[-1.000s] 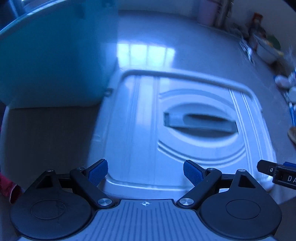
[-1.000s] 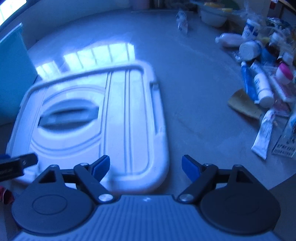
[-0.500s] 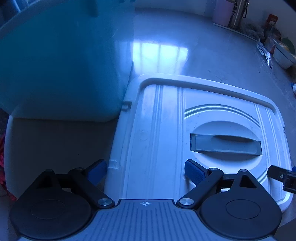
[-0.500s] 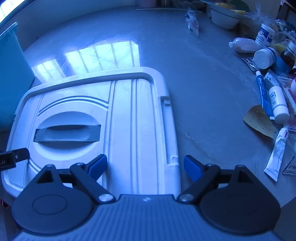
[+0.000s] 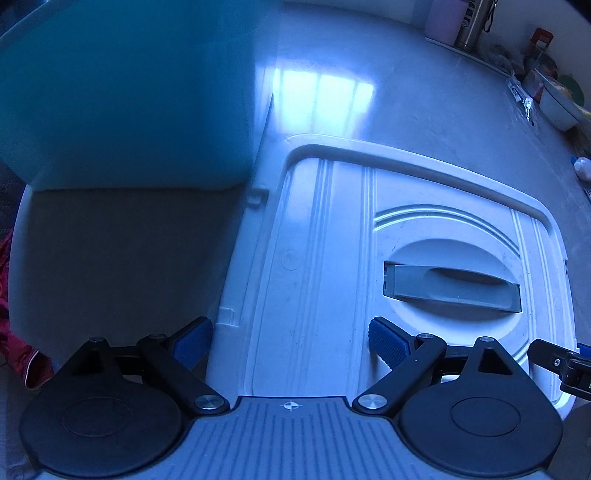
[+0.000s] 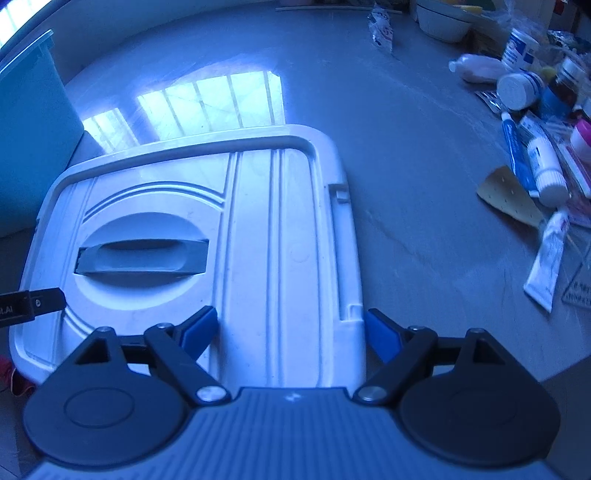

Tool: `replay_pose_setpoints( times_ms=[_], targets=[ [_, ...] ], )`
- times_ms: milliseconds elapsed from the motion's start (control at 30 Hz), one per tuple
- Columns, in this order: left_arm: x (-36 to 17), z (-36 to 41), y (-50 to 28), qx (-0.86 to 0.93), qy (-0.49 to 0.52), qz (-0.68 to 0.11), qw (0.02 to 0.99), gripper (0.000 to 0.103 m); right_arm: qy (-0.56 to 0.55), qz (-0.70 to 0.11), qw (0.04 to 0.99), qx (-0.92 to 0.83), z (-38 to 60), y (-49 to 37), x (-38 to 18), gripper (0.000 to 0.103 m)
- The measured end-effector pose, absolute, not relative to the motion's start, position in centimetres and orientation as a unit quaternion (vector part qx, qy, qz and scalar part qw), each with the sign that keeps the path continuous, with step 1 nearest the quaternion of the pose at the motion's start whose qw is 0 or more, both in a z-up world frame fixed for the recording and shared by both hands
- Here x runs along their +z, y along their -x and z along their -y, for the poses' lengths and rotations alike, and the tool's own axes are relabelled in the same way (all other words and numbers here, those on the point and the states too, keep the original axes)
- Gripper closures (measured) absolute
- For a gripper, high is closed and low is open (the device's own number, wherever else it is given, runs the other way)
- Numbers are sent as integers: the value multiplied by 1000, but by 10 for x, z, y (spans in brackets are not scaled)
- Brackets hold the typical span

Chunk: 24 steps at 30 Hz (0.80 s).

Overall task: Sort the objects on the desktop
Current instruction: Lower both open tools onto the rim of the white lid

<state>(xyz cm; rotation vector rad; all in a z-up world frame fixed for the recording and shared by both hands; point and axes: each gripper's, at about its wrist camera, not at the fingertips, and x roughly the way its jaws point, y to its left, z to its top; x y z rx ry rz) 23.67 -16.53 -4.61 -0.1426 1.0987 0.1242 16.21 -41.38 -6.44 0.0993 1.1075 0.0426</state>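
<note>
A white box lid (image 5: pixel 325 258) with a grey recessed handle (image 5: pixel 450 284) lies flat on the grey table. My left gripper (image 5: pixel 291 339) is open and straddles the lid's left edge, one blue pad outside it and one over the lid. The same lid (image 6: pixel 266 240) and its grey handle (image 6: pixel 142 258) show in the right wrist view. My right gripper (image 6: pixel 291 332) is open and straddles the lid's right edge. A pile of tubes and bottles (image 6: pixel 535 162) lies at the right of the table.
A tall teal bin (image 5: pixel 122 96) stands at the left, close to the lid's far left corner. A white bowl (image 6: pixel 443 20) and more clutter sit at the back right. A pink cup (image 5: pixel 445 18) and a steel flask (image 5: pixel 471 24) stand at the far edge.
Both grippers have come down and in toward the lid's near side edges. The lid looks larger and nearer in both views. Both stay open.
</note>
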Motion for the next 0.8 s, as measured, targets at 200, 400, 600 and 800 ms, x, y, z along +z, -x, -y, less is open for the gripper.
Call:
replay_pose_setpoints(
  times_ms=[200,400,600,800],
  targets=[
    [-42,162,-232,60,70,-522,848,9,-49,-525,850,19,415,-151,-64,16],
    [-39,160,-224,59,75,-524,847,9,-44,-527,849,25,412,-144,-64,16],
    [-33,150,-229,52,92,-520,848,9,-40,-528,848,29,408,-140,-65,16],
    [-28,139,-239,44,110,-513,850,10,-35,-528,848,27,405,-139,-63,16]
  ],
)
